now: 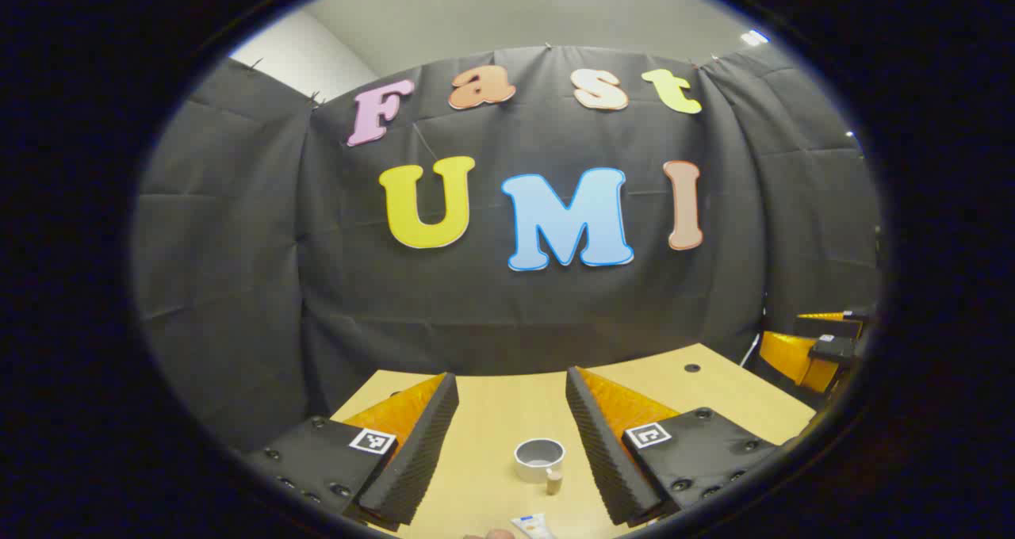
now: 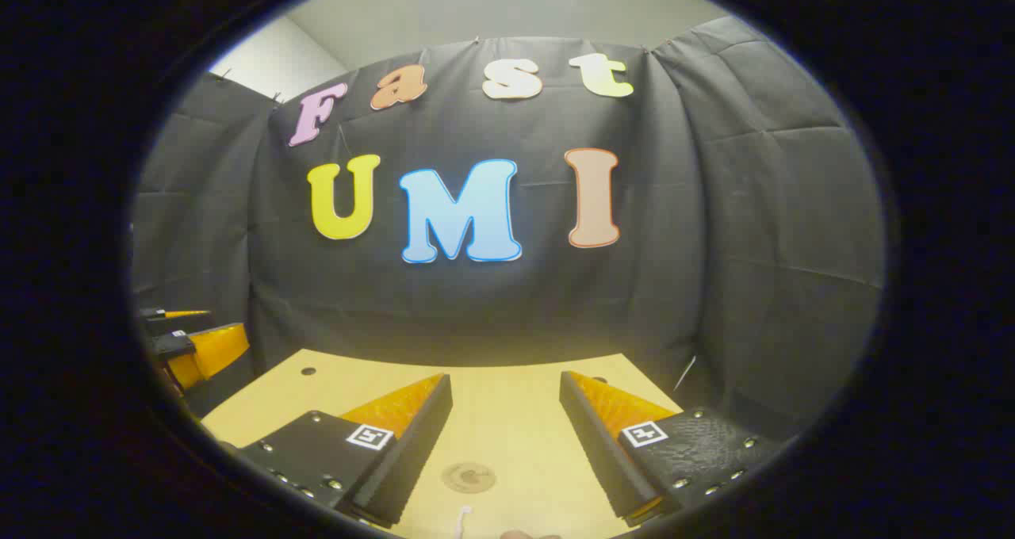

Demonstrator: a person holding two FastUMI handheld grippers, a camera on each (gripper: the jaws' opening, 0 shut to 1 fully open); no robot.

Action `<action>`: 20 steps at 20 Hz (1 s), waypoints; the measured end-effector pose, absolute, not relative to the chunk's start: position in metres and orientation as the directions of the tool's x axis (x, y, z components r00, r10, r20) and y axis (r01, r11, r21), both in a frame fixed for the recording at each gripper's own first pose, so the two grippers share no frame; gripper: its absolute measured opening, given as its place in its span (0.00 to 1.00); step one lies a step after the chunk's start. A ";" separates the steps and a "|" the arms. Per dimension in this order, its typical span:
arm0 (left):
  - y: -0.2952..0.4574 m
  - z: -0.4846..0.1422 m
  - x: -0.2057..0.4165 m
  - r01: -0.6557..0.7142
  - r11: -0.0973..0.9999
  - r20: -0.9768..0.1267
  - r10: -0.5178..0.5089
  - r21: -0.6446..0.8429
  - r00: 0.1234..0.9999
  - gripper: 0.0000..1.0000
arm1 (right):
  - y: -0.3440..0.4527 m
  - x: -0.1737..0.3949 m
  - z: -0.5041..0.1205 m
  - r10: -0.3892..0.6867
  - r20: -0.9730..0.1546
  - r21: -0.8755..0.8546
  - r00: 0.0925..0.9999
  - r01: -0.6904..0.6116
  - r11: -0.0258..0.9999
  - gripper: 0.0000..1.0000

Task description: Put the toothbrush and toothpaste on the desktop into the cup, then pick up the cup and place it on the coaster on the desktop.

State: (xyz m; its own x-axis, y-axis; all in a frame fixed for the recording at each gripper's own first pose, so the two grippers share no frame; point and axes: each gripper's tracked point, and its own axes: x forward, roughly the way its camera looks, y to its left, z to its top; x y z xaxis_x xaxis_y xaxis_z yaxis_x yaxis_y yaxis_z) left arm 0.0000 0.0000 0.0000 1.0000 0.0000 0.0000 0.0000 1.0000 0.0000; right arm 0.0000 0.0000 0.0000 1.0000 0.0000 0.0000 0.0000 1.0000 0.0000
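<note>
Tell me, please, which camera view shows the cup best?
The left gripper view: the cup stands upright on the desktop between that gripper's open fingers, its rim plain. The right gripper view looks at the coaster instead.

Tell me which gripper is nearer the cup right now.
Left. The cup sits on the table just ahead between the left gripper and its open fingers; the right gripper faces the coaster instead.

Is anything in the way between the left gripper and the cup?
Nothing visible is. The left gripper has its jaws open, and the cup stands on bare table between them.
</note>
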 end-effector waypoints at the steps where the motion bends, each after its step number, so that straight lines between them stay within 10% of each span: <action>1: 0.005 0.002 0.005 -0.014 1.000 0.000 0.014 -0.007 1.000 0.92 | 0.004 0.002 -0.001 0.005 -0.003 -0.013 1.000 -0.005 1.000 0.89; 13: 0.016 -0.040 0.030 -0.095 0.995 -0.132 0.095 0.000 0.987 0.92 | 0.023 0.027 -0.031 0.044 -0.109 -0.035 0.993 -0.048 0.998 0.89; 20: -0.016 -0.203 0.026 -0.011 0.998 -0.559 -0.028 -0.067 0.829 0.90 | 0.034 0.032 -0.170 0.079 -0.581 0.021 0.810 -0.081 0.996 0.90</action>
